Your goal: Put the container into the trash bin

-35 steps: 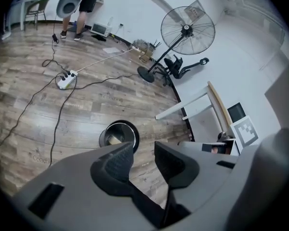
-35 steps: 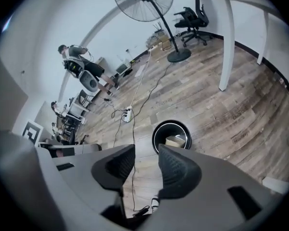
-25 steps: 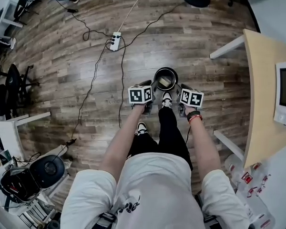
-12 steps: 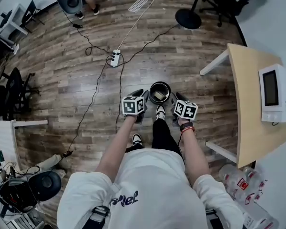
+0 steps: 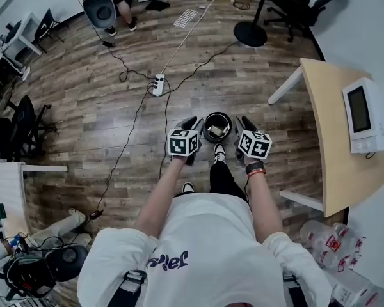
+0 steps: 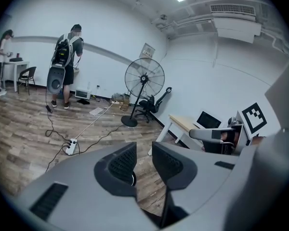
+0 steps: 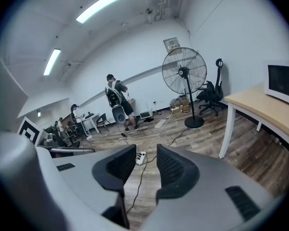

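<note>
Head view: marker cubes (image 5: 184,142) hide most of left claw (image 5: 191,121) and right claw (image 5: 244,121). The container (image 5: 216,130) in trash bin (image 5: 217,114) is too small to identify. The pedestal fan (image 5: 250,33) head is cut off at the far edge. Left gripper view: bin is just a rim sliver behind the left jaw.

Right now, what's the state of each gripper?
Left gripper: open, nothing held, jaws have just been closing.
Right gripper: open, nothing held, jaws have just been closing.
</note>
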